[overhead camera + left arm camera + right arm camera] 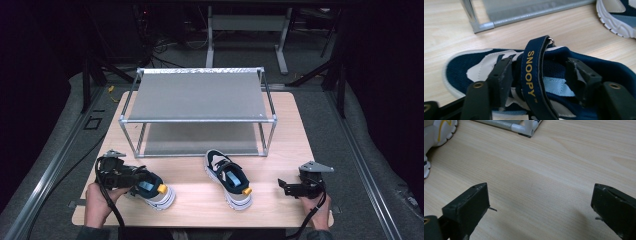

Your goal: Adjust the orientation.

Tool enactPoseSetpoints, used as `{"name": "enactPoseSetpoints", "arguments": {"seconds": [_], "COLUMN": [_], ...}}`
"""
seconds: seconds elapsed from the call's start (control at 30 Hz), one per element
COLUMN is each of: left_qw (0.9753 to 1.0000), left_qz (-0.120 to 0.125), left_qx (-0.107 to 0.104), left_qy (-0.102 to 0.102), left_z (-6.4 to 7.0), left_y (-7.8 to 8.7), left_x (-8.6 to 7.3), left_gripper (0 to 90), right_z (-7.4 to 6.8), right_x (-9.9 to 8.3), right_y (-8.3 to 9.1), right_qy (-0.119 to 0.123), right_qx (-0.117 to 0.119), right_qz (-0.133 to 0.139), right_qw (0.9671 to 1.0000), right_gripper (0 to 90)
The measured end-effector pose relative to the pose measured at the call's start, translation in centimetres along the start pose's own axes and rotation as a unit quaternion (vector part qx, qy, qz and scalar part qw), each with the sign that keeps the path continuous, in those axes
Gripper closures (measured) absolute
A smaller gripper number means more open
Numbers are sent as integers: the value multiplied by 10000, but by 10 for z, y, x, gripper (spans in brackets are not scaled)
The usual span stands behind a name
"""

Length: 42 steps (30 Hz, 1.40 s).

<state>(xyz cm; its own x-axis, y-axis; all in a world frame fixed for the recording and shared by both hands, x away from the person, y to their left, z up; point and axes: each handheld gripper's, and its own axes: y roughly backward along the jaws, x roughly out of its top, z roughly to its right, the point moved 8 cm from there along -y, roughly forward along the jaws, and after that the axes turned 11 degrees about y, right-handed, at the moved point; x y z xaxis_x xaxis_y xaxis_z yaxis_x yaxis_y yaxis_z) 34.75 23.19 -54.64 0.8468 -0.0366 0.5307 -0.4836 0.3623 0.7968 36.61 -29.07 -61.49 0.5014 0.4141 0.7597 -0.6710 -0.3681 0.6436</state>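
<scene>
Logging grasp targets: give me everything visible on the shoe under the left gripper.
The left shoe is a child's sneaker: navy mesh upper, white panels, pale blue tongue, white sole, yellow heel tab. A navy strap lettered SNOOPY in yellow runs through a metal ring. It sits upright on the wooden table, front left, ahead of the shoe rack and apart from the other sneaker. The left gripper has its open jaws straddling the strap, down at the shoe's opening.

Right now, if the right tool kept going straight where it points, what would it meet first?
Probably the second shoe in mid-table: the right tool, jaws open, points left toward it over bare table. Depth is uncertain.
</scene>
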Motion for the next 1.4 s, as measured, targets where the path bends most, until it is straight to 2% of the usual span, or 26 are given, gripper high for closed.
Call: {"name": "enactPoseSetpoints", "arguments": {"seconds": [0.1, 0.37, 0.67, 0.87, 1.0, 1.23, 1.4], "left_qw": [10000, 9999, 9998, 9996, 9993, 9985, 9985], "left_qz": [-66, 26, 79, 120, 250, 411, 461], "left_qx": [22, 25, 121, 234, 271, 349, 259], "left_qy": [44, 147, 159, 86, 44, -35, -139], "left_z": [-2, -8, -10, -10, -8, -6, -3], "left_y": [-6, -6, -8, -8, -8, -7, -4], "left_x": [-1, 0, 1, 0, 0, 0, 0], "left_gripper": [478, 613, 640, 672, 719, 744, 749], "right_z": [0, 0, 0, 0, 0, 0, 0], "right_x": [0, 0, 0, 0, 0, 0, 0], "right_y": [0, -1, 0, 0, 0, 0, 0], "right_qy": [13, 0, 44, 23, 16, 18, 11], "right_qx": [-11, -10, -25, -19, -22, -28, -15], "right_qz": [-20, 4, -27, 1, 9, 7, 7], "right_qw": [10000, 10000, 10000, 10000, 10000, 10000, 10000], "right_gripper": [13, 18, 18, 18, 19, 21, 21]}}
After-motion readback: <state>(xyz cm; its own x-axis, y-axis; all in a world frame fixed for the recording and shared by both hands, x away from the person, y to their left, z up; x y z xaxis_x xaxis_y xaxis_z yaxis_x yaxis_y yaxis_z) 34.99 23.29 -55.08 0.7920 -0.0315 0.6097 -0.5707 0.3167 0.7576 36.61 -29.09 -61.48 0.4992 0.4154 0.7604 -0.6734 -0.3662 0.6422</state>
